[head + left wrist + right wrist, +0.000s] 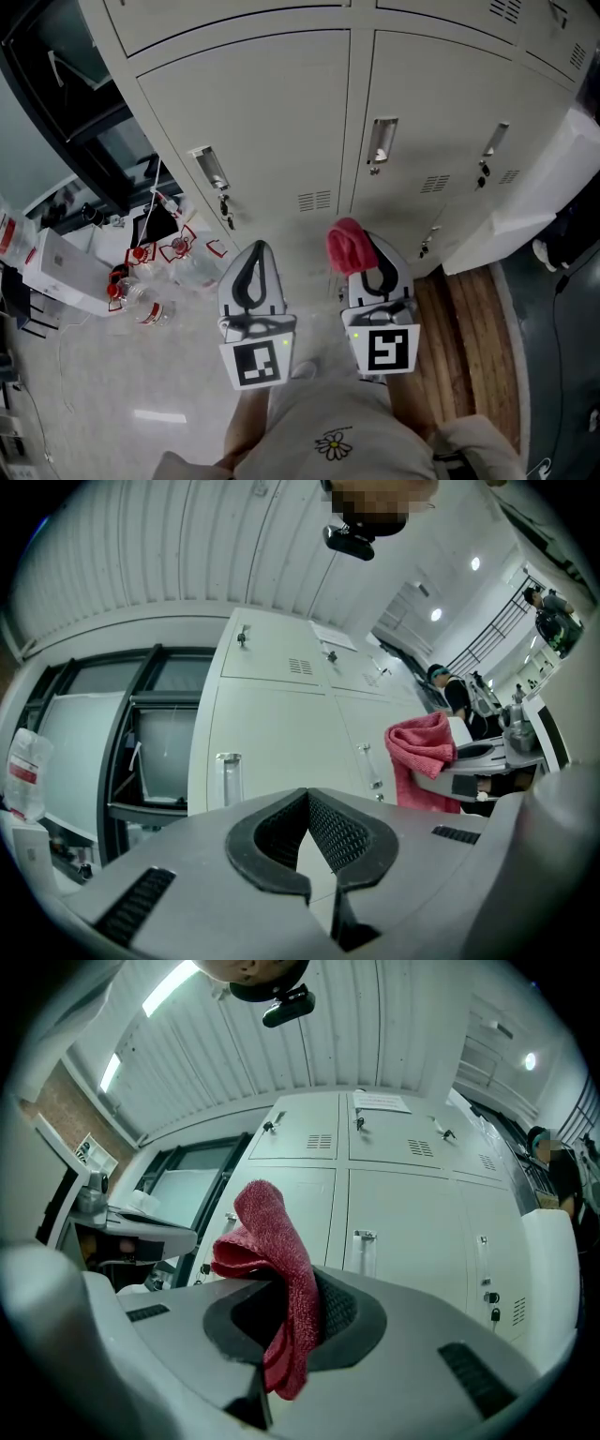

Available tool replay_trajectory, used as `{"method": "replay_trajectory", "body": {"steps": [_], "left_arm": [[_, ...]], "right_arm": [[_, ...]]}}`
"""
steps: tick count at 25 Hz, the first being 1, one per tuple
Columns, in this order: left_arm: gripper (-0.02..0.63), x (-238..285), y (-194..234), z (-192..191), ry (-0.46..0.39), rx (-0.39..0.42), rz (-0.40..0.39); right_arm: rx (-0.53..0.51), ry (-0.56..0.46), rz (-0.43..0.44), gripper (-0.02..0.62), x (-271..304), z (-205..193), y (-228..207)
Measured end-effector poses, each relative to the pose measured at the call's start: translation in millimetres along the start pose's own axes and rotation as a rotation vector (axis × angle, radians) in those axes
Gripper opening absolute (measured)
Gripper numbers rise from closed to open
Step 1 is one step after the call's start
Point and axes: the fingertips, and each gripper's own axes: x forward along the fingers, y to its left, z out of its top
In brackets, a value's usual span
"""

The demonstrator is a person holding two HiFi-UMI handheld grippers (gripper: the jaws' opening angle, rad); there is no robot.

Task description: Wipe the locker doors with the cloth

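Cream locker doors [272,112] fill the upper half of the head view, each with a metal handle [380,141]. A red cloth [347,246] is bunched at the tip of my right gripper [373,264], which is shut on it a short way in front of the lower lockers. In the right gripper view the cloth [272,1232] stands up out of the jaws and hangs down between them. My left gripper [259,249] is level with it on the left, shut with nothing in it [307,795]. The left gripper view also catches the cloth [422,747] to its right.
Plastic bottles with red caps [150,281] and a white box [66,267] lie on the floor at the left. A dark-framed glass cabinet [84,112] stands left of the lockers. Wooden boards [469,328] and a white unit [525,216] are at the right.
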Motion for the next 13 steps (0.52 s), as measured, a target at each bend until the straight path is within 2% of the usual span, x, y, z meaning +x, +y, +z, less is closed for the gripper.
{"method": "replay_trajectory", "body": {"steps": [13], "left_arm": [[0.016, -3, 0, -9, 0.029, -0.010, 0.003]], "right_arm": [[0.017, 0.048, 0.020, 0.028, -7, -12, 5]]}}
